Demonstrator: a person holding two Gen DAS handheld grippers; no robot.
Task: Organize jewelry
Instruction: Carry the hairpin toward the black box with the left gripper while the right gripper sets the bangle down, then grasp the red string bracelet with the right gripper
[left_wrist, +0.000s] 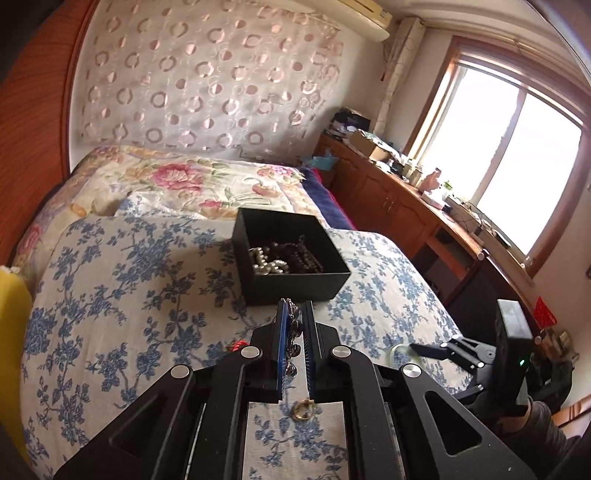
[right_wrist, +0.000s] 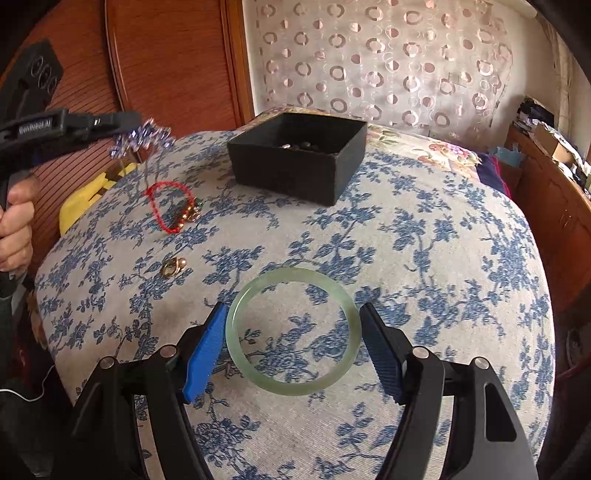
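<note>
Your right gripper (right_wrist: 293, 332) is spread wide w/ the bangle (right_wrist: 293, 331) sitting between the pads; pads look just beside the rim, not pressing, so treat it as not yet gripped. The bangle lies flat on the bedspread (right_wrist: 443, 295), near side, w/ the box (right_wrist: 295, 157) farther back. It's pale green, probably jade or glass: stiff, smooth, slippery, and it could chip if dropped on something hard, tho the bed is soft. Take it across the widest part, pads on opposite outer edges, squeeze gently; off-centre it'll likely squirt out. Your left gripper (left_wrist: 295, 325) is pressed nearly together, pinching a purple bead piece (right_wrist: 142, 142) w/ thin strands hanging down. That one's light, floppy, prone to snag, so carry it clear over the box wall before letting go. The box already holds pearls (left_wrist: 267, 264) and dark beads (left_wrist: 295, 254). A red cord bracelet (right_wrist: 171, 206) and a gold ring (right_wrist: 171, 267) lie left on the bed; both small and low, so pinch low.
</note>
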